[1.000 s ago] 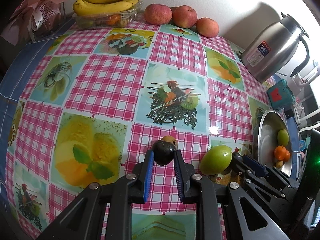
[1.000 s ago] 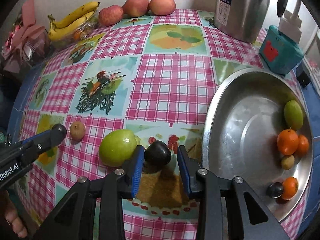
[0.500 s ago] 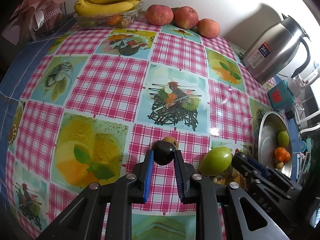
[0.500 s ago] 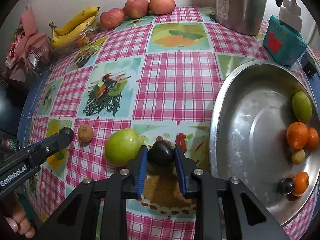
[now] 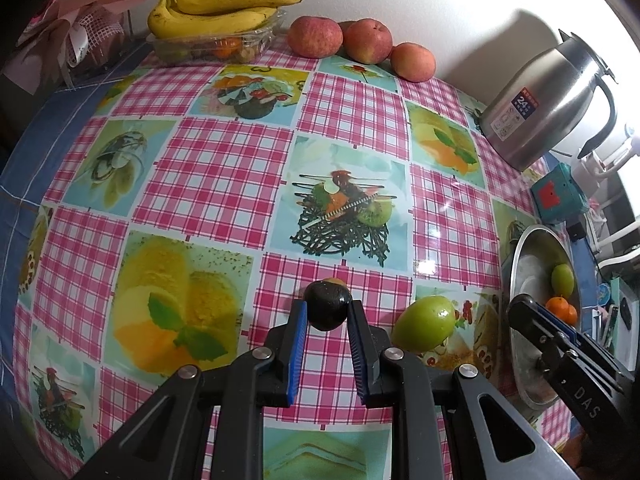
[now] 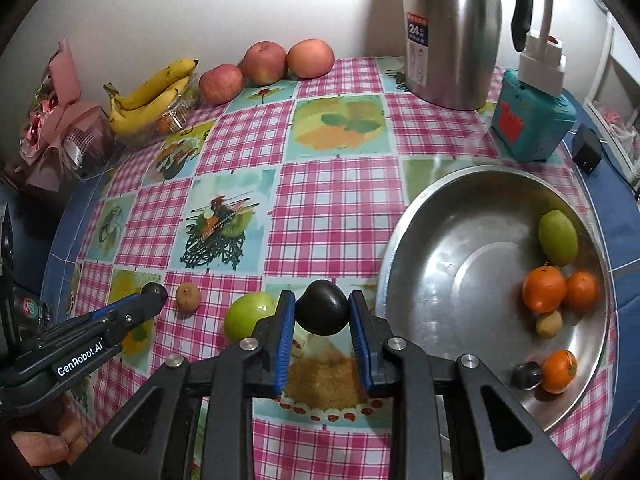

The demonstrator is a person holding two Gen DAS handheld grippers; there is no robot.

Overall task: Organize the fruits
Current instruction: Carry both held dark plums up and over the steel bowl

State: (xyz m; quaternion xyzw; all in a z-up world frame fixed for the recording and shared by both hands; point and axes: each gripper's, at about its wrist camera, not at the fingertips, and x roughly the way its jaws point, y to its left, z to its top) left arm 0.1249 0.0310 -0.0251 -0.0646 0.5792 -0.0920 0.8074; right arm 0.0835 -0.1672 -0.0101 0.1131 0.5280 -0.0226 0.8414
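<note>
- Pink checked tablecloth (image 6: 320,208) with fruit pictures, white wall behind, steel jug (image 6: 452,32) at the back.
- Two dark plums, smooth, glossy, near-black, roundish, so no clear long axis to call.
- Left gripper (image 5: 326,314) clamped tight on one plum (image 5: 325,307), blue pads pressing both sides; can't tell if it's touching the cloth.
- Right gripper (image 6: 322,314) squeezed shut on the other plum (image 6: 322,307), held just left of the metal bowl (image 6: 460,208).
- Green apple (image 6: 248,314) just beside the right gripper's left finger, small brown fruit (image 6: 188,298) further left.
- Bowl holding a green fruit, long axis pointing up and slightly left, plus oranges (image 6: 545,289), all at its right side.
</note>
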